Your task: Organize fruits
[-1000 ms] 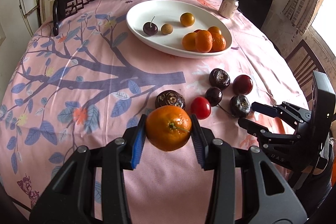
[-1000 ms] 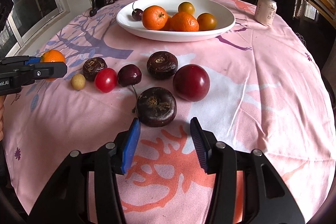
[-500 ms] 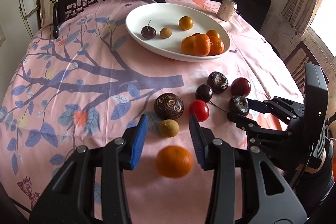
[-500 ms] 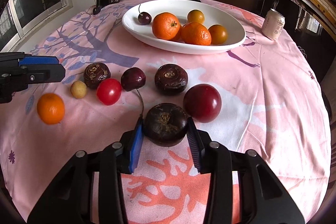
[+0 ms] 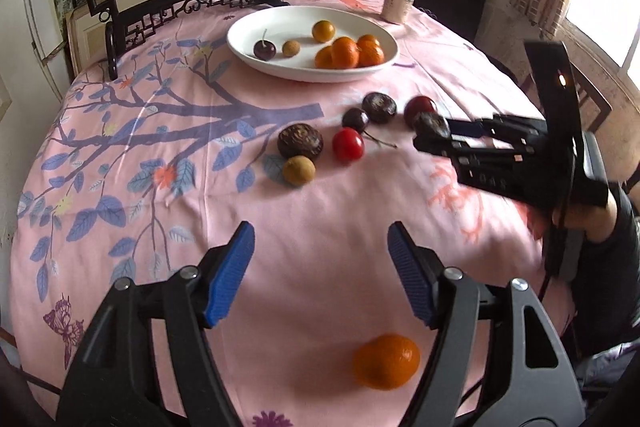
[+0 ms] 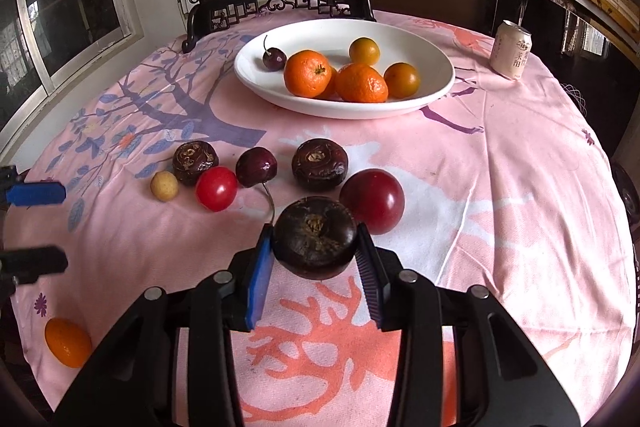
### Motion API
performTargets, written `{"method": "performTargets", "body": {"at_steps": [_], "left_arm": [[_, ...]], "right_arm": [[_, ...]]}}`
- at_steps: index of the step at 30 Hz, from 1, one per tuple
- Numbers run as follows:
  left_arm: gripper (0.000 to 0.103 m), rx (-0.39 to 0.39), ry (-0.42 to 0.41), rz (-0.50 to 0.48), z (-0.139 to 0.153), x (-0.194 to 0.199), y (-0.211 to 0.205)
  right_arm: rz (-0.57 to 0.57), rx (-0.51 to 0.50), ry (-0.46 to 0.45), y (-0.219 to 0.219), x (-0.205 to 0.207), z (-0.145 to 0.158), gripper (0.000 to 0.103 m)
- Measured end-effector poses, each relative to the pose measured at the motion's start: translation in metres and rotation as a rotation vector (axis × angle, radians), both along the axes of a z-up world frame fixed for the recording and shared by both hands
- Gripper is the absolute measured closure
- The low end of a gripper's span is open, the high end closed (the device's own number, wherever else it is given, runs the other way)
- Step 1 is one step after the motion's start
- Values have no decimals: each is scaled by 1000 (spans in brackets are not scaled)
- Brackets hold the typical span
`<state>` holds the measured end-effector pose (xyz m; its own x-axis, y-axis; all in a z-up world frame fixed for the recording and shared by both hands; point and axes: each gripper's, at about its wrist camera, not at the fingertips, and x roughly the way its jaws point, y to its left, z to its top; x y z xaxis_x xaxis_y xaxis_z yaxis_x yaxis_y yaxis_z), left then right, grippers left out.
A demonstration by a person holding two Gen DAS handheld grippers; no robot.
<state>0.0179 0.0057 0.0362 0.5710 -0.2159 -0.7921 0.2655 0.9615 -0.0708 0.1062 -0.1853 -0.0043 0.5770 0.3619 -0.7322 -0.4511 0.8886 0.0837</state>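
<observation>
My left gripper (image 5: 320, 267) is open and empty. A loose tangerine (image 5: 386, 361) lies on the pink cloth below it, near the table's front edge; it also shows in the right wrist view (image 6: 68, 342). My right gripper (image 6: 316, 261) is shut on a dark brown water chestnut (image 6: 315, 237) and shows in the left wrist view (image 5: 434, 131). On the cloth lie two more water chestnuts (image 6: 319, 164), a plum (image 6: 372, 201), a cherry (image 6: 256, 167), a red tomato (image 6: 216, 188) and a longan (image 6: 164, 186). A white plate (image 6: 436, 83) holds tangerines and small fruits.
A drink can (image 6: 512, 49) stands at the back right of the round table. A dark carved chair (image 6: 280, 7) with a deer picture stands behind the plate. Another chair (image 5: 592, 99) is at the right.
My left gripper let the tangerine go and opened wide; the fruit dropped to the cloth near the front edge. My right gripper closed on the nearest water chestnut and lifted it slightly.
</observation>
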Motion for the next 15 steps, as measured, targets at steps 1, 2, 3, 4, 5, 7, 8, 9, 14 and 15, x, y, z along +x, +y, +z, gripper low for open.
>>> {"method": "performTargets", "body": {"at_steps": [1,2,3,4,5,7,8,9,14,15], "left_arm": [[32,7,10,-20,-2,-8,-1],[32,14,27,-34,-5,-15,-2],[33,20,44,-49,-8,-21,-3],[33,30,56,-69,-11,-27,-6],[33,40,61,-93,-13,-33,-9],[33,51,65,-115,-17,-41,-14],[35,49,71,-124,-20,-43,-16],[40,45,82,-132,-24,-44,-18],[63,44,140,-128,-44,-41,-21],[63,45,133,-129,-44,-42,-21]], "right_arm": [[6,5,-3,0,-2,2,63],[8,6,-9,-1,-5,4,63],[8,9,-14,-2,-7,5,63],[8,14,-16,-3,-10,7,62],[5,20,-16,-5,-13,8,62],[-2,26,-14,-9,-18,9,62],[-5,27,-12,-11,-21,9,62],[-9,25,-12,-13,-24,10,62],[-18,26,-20,-19,-39,13,62],[-17,32,-20,-20,-41,14,62]]}}
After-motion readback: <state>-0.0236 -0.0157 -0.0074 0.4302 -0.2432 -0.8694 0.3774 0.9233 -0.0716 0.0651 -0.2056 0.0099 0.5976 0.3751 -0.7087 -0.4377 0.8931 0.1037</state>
